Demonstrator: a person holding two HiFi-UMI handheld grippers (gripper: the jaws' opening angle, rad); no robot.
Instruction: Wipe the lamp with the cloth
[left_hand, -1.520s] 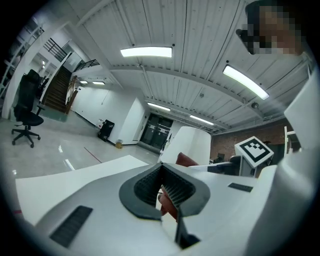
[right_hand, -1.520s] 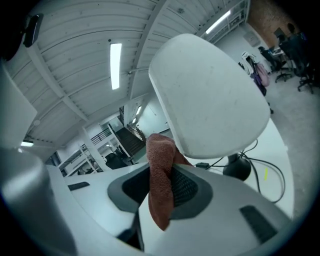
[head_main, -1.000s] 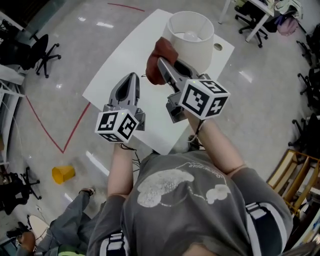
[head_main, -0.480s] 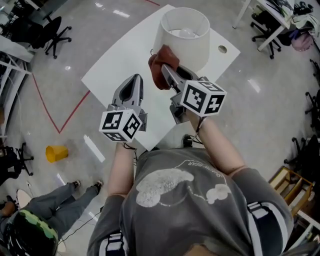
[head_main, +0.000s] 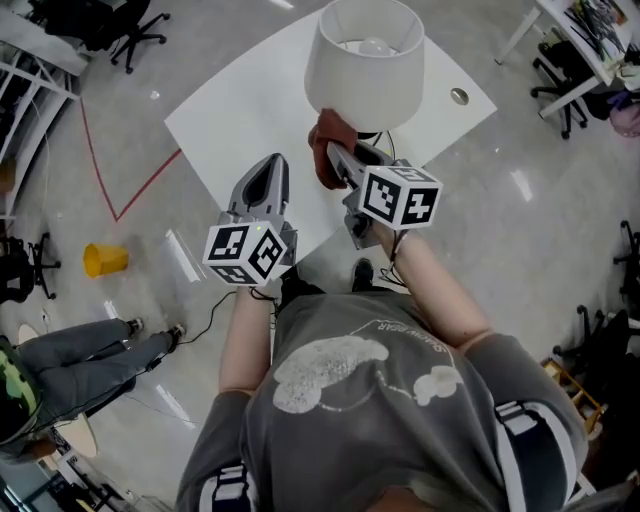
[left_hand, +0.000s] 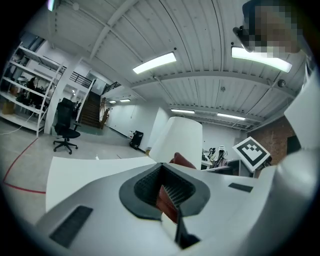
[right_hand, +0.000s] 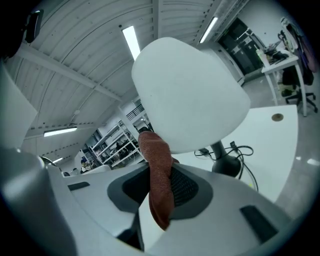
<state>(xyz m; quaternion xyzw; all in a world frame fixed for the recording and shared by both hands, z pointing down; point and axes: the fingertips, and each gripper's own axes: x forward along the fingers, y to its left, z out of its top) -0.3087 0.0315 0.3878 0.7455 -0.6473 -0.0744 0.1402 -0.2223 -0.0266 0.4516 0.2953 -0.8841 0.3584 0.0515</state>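
Observation:
A lamp with a white shade (head_main: 365, 65) stands on the white table (head_main: 245, 110). My right gripper (head_main: 338, 158) is shut on a reddish-brown cloth (head_main: 325, 150), and the cloth sits against the near lower rim of the shade. In the right gripper view the cloth (right_hand: 157, 175) hangs out between the jaws just under the shade (right_hand: 190, 95), with the lamp's dark base (right_hand: 225, 162) and cable behind. My left gripper (head_main: 272, 165) hovers to the left of the cloth over the table, shut and empty. From the left gripper view the shade (left_hand: 180, 140) and cloth (left_hand: 182, 161) lie ahead.
The table's near edge is right below both grippers, and a round hole (head_main: 459, 97) sits at the table's right corner. On the floor are a yellow container (head_main: 103, 260), red tape lines (head_main: 140, 190) and a person's legs (head_main: 90, 355) at the lower left. Office chairs and desks ring the room.
My right gripper has drawn the cloth from the shade's left side down to its near lower rim. The left gripper has stayed alongside, shut.

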